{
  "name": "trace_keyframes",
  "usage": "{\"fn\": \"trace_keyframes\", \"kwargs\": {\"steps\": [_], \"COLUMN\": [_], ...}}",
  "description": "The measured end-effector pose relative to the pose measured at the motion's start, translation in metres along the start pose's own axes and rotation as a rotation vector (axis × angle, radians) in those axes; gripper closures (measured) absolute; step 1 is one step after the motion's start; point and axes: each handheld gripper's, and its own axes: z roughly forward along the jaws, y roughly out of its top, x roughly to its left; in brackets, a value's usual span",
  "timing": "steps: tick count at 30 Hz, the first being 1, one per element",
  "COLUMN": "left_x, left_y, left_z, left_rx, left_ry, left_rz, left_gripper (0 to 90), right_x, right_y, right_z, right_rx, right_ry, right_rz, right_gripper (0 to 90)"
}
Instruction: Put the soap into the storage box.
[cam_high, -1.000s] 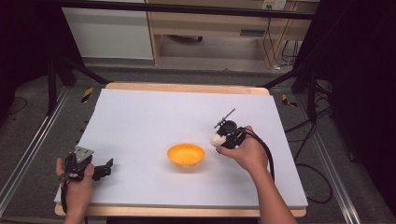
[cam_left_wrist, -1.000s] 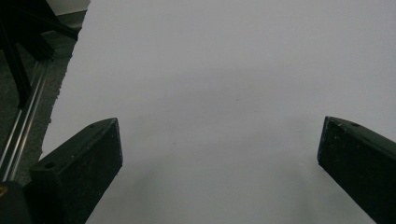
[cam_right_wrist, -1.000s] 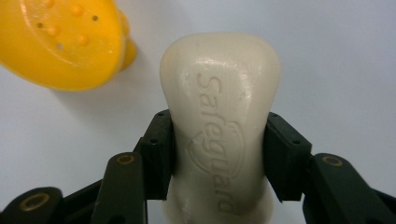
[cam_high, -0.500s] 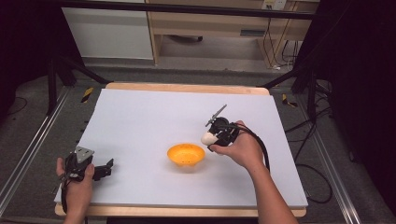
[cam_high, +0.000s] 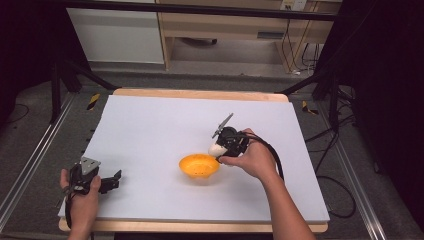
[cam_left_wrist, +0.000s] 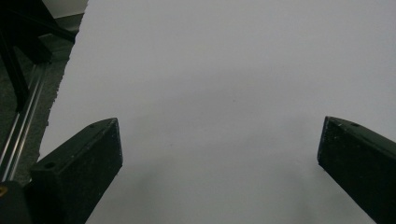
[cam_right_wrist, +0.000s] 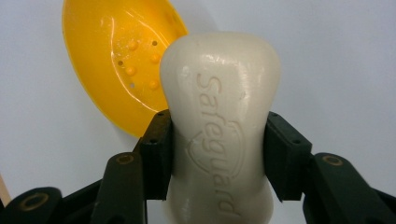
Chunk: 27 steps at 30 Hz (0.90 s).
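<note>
Soap bar (cam_right_wrist: 219, 126) clamped between right gripper (cam_right_wrist: 218, 154) jaws, just beside orange dish (cam_high: 199, 167) rim at mid-table (cam_high: 150, 130). Embossed "Safeguard" readable in right gripper view; dish drain holes too. Left gripper (cam_left_wrist: 219, 154) jaws wide apart, nothing between.

Bench (cam_high: 150, 125) covered by white sheet, bare wood strip visible along far edge and near edge. Metal rails (cam_high: 30, 165) run alongside left and right edges on grey floor (cam_high: 45, 120). Black stand legs (cam_high: 75, 70) splay out beyond far left and far right corners. Yellow-black striped markers (cam_high: 93, 101) lie on floor near both far corners. Black cables (cam_high: 325, 145) trail on floor off right edge. Beyond far edge: white cabinet (cam_high: 115, 32) and wooden shelf unit (cam_high: 225, 25).
</note>
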Motion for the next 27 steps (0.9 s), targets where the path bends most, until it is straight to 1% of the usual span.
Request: {"fn": "trace_keyframes", "kwargs": {"steps": [1, 2, 4, 6, 7, 8, 9, 12, 13, 15, 16, 17, 18, 19, 22, 24, 25, 27], "left_x": [0.000, 0.000, 0.000, 0.001, 0.001, 0.001, 0.001, 0.001, 0.001, 0.002, 0.002, 0.002, 0.002, 0.002, 0.002, 0.002, 0.002, 0.002], "left_y": [0.000, 0.000, 0.000, 0.000, 0.000, 0.000, 0.000, 0.000, 0.000, 0.000, 0.000, 0.000, 0.000, 0.000, 0.000, 0.000, 0.000, 0.000], "left_z": [0.000, 0.000, 0.000, 0.000, 0.000, 0.000, 0.000, 0.000, 0.000, 0.000, 0.000, 0.000, 0.000, 0.000, 0.000, 0.000, 0.000, 0.000], "left_rx": [0.000, 0.000, 0.001, 0.001, 0.002, 0.001, 0.001, 0.000, 0.001, 0.000, 0.000, -0.001, -0.001, 0.001, -0.001, -0.001, 0.000, 0.001], "left_ry": [-0.002, -0.003, -0.003, -0.004, -0.006, -0.006, -0.007, -0.007, -0.008, -0.008, -0.008, -0.008, -0.009, -0.011, -0.011, -0.010, -0.010, -0.011], "left_rz": [-0.001, -0.004, -0.005, -0.005, -0.007, -0.007, -0.008, -0.010, -0.010, -0.009, -0.010, -0.010, -0.011, -0.010, -0.013, -0.012, -0.012, -0.014], "left_gripper": [0.0, 0.0, 0.0, 0.0, 0.0, 0.0, 0.0, 0.0, 0.0, 0.0, 0.0, 0.0, 0.0, 0.0, 0.0, 0.0, 0.0, 0.0], "right_x": [0.001, 0.001, 0.004, 0.005, 0.006, 0.007, 0.009, 0.011, 0.012, 0.013, 0.015, 0.015, 0.016, 0.018, 0.022, 0.022, 0.023, 0.025], "right_y": [0.001, 0.002, 0.004, 0.007, 0.008, 0.009, 0.011, 0.015, 0.017, 0.020, 0.021, 0.023, 0.024, 0.026, 0.029, 0.030, 0.031, 0.032], "right_z": [0.001, 0.002, 0.002, 0.003, 0.003, 0.004, 0.004, 0.005, 0.005, 0.006, 0.006, 0.006, 0.007, 0.007, 0.008, 0.010, 0.011, 0.012], "right_rx": [-0.001, -0.005, -0.010, -0.012, -0.007, -0.013, -0.010, -0.020, -0.011, -0.014, -0.007, -0.005, -0.018, -0.019, -0.014, -0.013, -0.018, -0.015], "right_ry": [-0.001, 0.001, 0.006, 0.006, 0.005, 0.005, 0.004, 0.017, 0.019, 0.022, 0.023, 0.027, 0.033, 0.037, 0.043, 0.042, 0.042, 0.047], "right_rz": [0.000, -0.024, -0.030, -0.052, -0.051, -0.063, -0.065, -0.087, -0.080, -0.116, -0.109, -0.123, -0.134, -0.140, -0.155, -0.181, -0.182, -0.198], "right_gripper": [49.9, 49.9, 49.9, 49.9, 49.9, 49.9, 49.9, 49.9, 49.9, 49.9, 49.9, 49.9, 49.9, 49.9, 49.9, 49.8, 49.9, 49.9]}}
